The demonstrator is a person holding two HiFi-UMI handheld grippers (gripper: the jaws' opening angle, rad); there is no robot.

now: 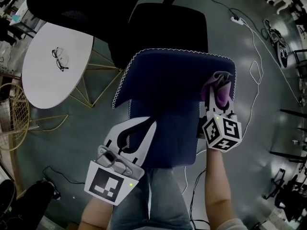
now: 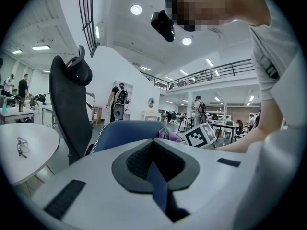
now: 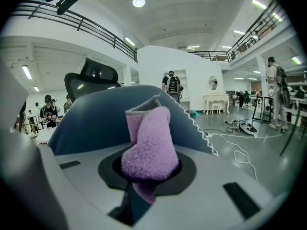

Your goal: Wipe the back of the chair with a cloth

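Far left there's a round white counter [image 1: 48,83], smooth top, with a pair of dark-framed glasses [image 1: 60,59] on it, well clear of me. My left gripper [image 1: 152,123] sits low over the near left side of the chair back [image 1: 172,75]. Its jaws are pulled in to a thin slit with a strip of blue showing in it, and I honestly can't tell if that's pinched fabric or just chair seen through the gap.

The chair back is a broad, rounded slab of navy fabric with a white zigzag trim along its edge. There's grey floor on both sides of it, so plenty of room. A black office chair [image 1: 168,28] stands right behind it.

My right gripper [image 1: 219,80] is at the back's top right corner, its jaws clamped on the cloth [image 3: 149,147]. The cloth is fluffy lilac terry, folded into a fat lump that sticks out past the tips against the blue. Off to the right, a white cable [image 1: 254,66] loops across the floor.
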